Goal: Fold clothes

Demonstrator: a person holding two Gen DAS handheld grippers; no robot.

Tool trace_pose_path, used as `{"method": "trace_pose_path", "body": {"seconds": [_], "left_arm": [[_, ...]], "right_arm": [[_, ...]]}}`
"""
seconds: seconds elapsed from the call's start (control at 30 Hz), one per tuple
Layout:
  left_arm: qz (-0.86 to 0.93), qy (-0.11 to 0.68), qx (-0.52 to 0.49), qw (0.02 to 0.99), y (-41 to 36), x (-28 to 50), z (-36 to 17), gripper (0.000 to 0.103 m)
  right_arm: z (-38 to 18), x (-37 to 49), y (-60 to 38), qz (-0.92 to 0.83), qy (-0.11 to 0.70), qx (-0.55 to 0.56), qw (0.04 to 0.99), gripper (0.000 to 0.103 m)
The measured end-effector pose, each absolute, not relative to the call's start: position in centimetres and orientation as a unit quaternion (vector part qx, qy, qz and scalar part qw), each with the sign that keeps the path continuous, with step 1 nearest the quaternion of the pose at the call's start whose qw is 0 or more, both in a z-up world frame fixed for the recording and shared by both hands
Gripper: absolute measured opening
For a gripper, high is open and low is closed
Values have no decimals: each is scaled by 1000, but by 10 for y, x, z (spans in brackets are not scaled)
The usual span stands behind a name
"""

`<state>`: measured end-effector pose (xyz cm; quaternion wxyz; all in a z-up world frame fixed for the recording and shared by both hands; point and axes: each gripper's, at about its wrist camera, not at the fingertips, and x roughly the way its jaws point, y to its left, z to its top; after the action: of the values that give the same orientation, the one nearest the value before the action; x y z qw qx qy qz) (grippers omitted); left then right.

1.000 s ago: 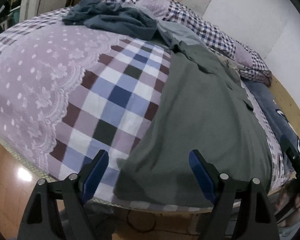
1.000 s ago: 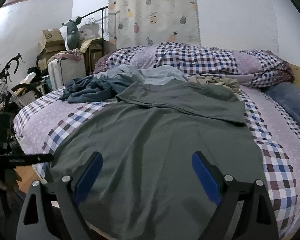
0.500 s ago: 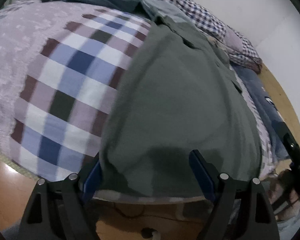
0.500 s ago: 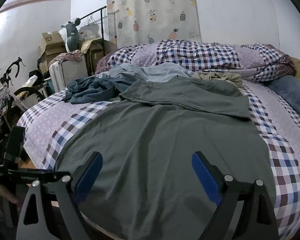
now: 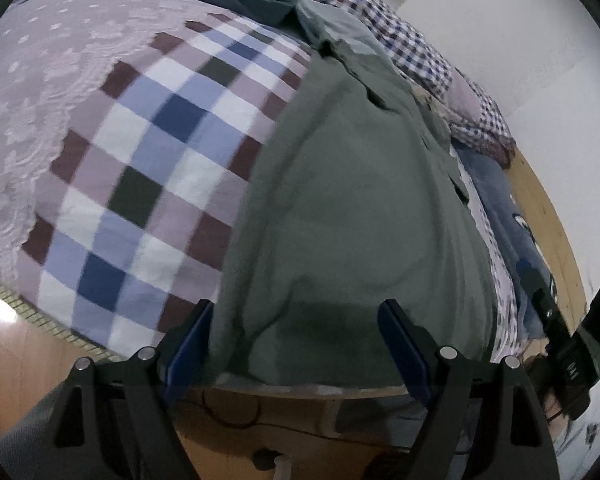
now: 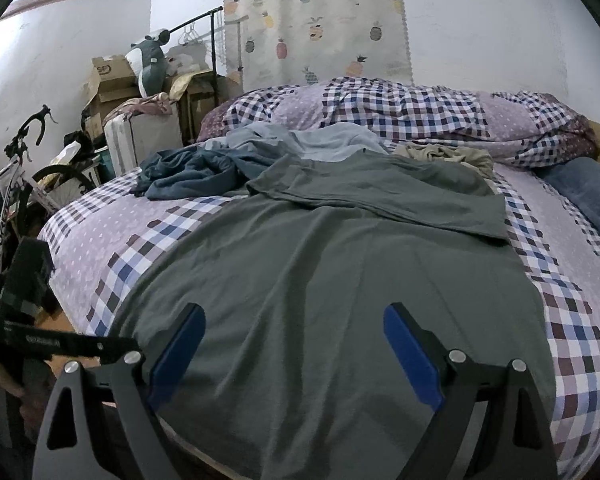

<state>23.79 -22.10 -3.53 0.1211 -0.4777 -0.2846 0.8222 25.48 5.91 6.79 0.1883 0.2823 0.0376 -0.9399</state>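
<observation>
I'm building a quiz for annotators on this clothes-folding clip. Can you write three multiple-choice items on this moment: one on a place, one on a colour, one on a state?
1. Where does the crumpled dark blue garment lie?
A. on the floor
B. on the bed, beyond the spread shirt's far left corner
C. on the clothes rack

2. What colour is the large shirt spread on the bed?
A. grey-green
B. red
C. white

3. How do the jaws of the left gripper stand?
A. shut on the dark blue garment
B. open, astride the shirt's near hem
C. shut with nothing between them

Answers:
1 B: it sits on the checked cover by the shirt's far left corner.
2 A: both views show grey-green cloth.
3 B: the blue pads stand wide apart with the hem between them.
</observation>
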Motion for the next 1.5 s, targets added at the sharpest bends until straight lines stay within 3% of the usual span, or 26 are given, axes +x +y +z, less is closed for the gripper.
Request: {"method": "trace_pose_path", "body": {"seconds": [0.13,0.2,0.33,0.4,0.5,0.77,1.23,1.3,1.5], "left_arm": [[818,-300,-481,100,-229,240,-37,65],[814,-305,-486,91,-235,242,-40,47],[806,-322,-489,85,-240,240,-43,34],[808,-326,-483,88,-241,243,-41,16],[813,-326,-473,98,-242,247,-37,3],[812,-359,-436,146,-240,248,-21,1],[783,-409,-416,214,-238,244,-3,1],[783,-409,-417,214,-240,244,-3,1],[779,-421,-415,209,-249,247,-5,1]], "right_arm": [[66,254,57,-939,41,284,189,93],[66,255,56,-939,43,284,190,93],[64,257,50,-937,58,284,195,93],[63,259,46,-936,65,284,198,93],[59,263,37,-933,81,283,207,93],[46,291,-7,-915,134,271,267,93],[-17,380,-123,-863,394,94,301,93],[-22,383,-130,-862,411,75,288,91],[-28,378,-136,-863,435,52,254,66]]}}
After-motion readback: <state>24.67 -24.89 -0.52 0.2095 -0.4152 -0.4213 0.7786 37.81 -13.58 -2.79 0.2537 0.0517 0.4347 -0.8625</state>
